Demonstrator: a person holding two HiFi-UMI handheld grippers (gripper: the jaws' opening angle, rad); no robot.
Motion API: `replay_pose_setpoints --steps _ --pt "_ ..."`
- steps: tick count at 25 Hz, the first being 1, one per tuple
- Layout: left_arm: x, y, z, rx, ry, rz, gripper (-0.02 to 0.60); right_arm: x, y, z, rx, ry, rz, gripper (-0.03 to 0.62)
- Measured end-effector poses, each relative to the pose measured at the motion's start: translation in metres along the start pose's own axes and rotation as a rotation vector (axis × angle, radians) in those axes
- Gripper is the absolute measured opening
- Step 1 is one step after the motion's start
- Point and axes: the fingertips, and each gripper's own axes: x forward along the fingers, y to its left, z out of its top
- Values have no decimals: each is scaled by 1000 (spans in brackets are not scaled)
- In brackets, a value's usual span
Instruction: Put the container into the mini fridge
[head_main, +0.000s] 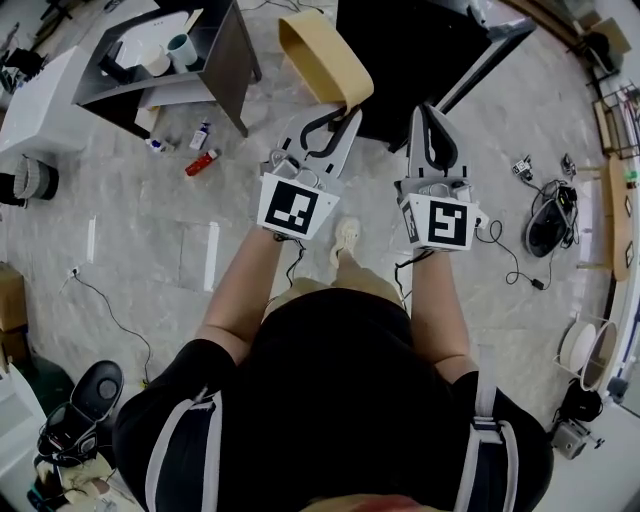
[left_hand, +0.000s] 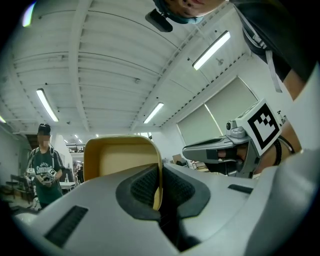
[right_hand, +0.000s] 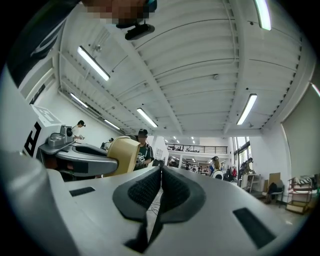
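A tan, open-topped container (head_main: 325, 60) hangs in front of me, pinched by its wall in my left gripper (head_main: 340, 112), which is shut on it. From the left gripper view, the container (left_hand: 120, 157) stands upright with its rim edge clamped where the left gripper (left_hand: 159, 187) closes. My right gripper (head_main: 430, 110) is beside it to the right, shut, with nothing between the pads. In the right gripper view, the right gripper (right_hand: 161, 185) has its jaws meeting, and the container (right_hand: 122, 152) shows at the left. A black box-like unit (head_main: 420, 50) stands just beyond both grippers.
A grey table (head_main: 225, 60) with cups is at the upper left, with small bottles (head_main: 200, 160) on the floor by it. Cables and a black device (head_main: 545, 225) lie at the right. A person (left_hand: 44, 170) stands far off in the left gripper view.
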Motion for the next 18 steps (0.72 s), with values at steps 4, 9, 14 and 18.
replay_pose_setpoints --steps 4,9,14,18 --pt "56 14 -26 -6 24 -12 32 45 -38 -29 25 16 8 37" --pt "113 23 -58 -23 62 -37 32 89 -75 -61 48 45 20 37" --pt "168 28 -88 -24 95 -65 32 125 -110 -94 67 72 31 37" --pt "205 28 -107 -29 121 -83 32 148 -137 -115 80 89 36 37"
